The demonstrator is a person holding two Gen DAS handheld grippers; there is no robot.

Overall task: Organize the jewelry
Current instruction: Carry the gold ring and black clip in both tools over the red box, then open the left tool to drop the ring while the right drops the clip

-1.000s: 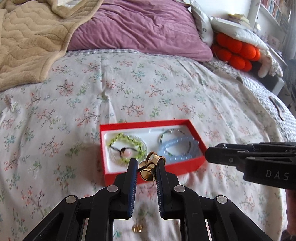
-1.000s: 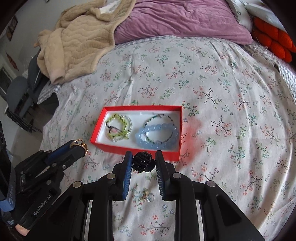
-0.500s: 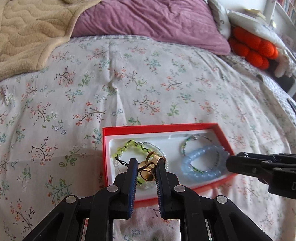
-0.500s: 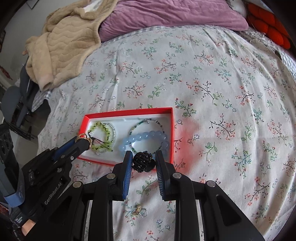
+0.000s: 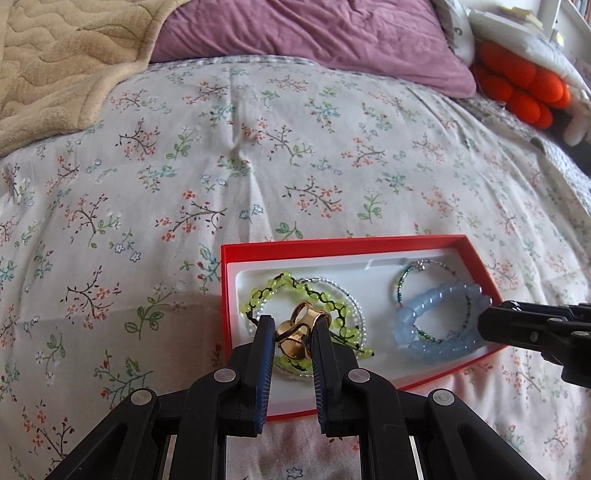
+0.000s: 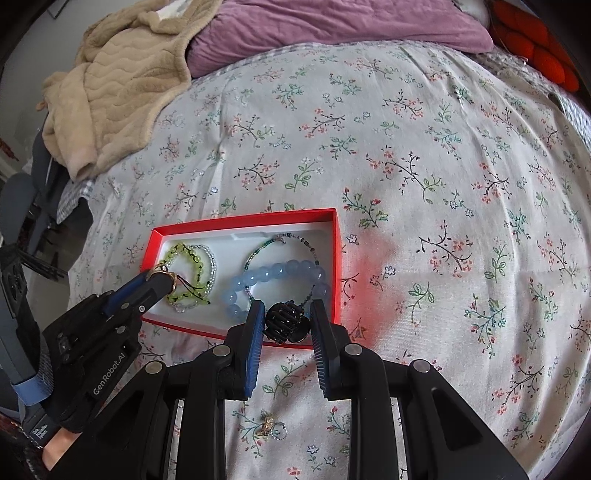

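Note:
A red box (image 5: 369,246) with a white insert lies on the flowered bedspread. Inside are a green bead bracelet (image 5: 275,295), a blue bead bracelet (image 5: 430,314) and a thin beaded bangle (image 5: 404,277). My left gripper (image 5: 293,328) is shut on a gold ring-shaped piece (image 5: 299,338), held just over the green bracelet. My right gripper (image 6: 286,312) is shut on a black claw hair clip (image 6: 282,319) above the box's near right corner (image 6: 325,343). In the right wrist view the left gripper (image 6: 160,282) shows at the box's left end. The right gripper (image 5: 491,325) enters the left wrist view beside the blue bracelet.
A small gold and silver earring pair (image 6: 271,428) lies on the bedspread in front of the box. A beige blanket (image 6: 122,85) and a purple pillow (image 6: 332,29) lie at the head of the bed, an orange plush (image 5: 524,88) at far right. The bed's left edge (image 6: 74,206) drops to a chair.
Both grippers have come forward and down toward the red box, still gripping the gold piece and the clip. The gold piece now hangs over the green bracelet instead of the box's front wall.

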